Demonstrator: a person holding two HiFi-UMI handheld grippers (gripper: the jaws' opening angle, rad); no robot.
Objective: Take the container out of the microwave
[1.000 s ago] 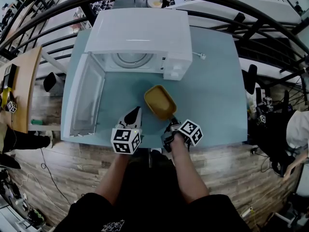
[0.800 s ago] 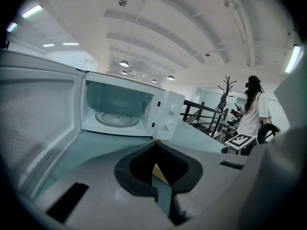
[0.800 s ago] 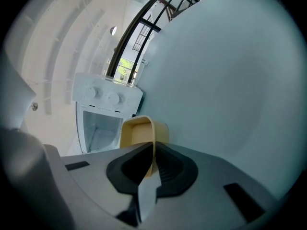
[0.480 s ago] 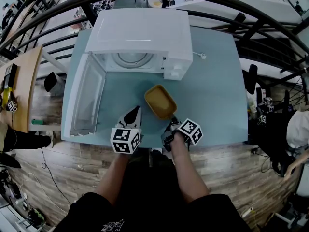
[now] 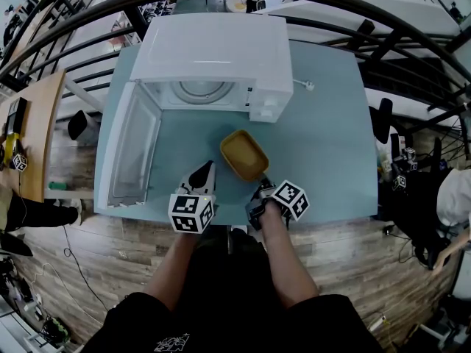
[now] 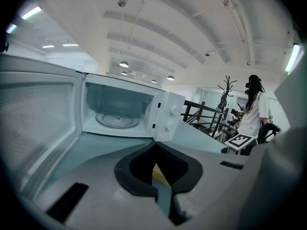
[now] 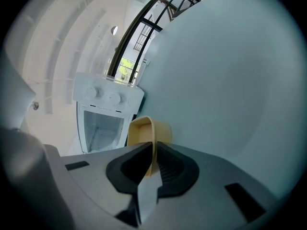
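The main step looks done. The container [image 5: 243, 154] is out of the microwave [image 5: 213, 50] and sits on the table [image 5: 331, 138], in front of the control-panel corner and near the table's front edge. The cavity shows only its glass turntable [image 6: 117, 120]. The door [image 5: 132, 149] stands wide open to the left.

The right gripper [image 5: 259, 184] has the container's near rim between its jaws. In the right gripper view the thin wall runs up between the 2 pads, which lie against it on either side. Those jaws have just been opening a little, so I judge this the start of the release, with the grip not clearly broken. The left gripper [image 5: 204, 169] is clenched on nothing, its tips meeting. It sits just left of the container, apart from it, and points towards the open cavity.

By my reading, 2 things are left: open the right jaws fully and draw them back off the rim. The container rests flat on the table, so it should stay put when let go. Closing the door is not part of the task as worded.
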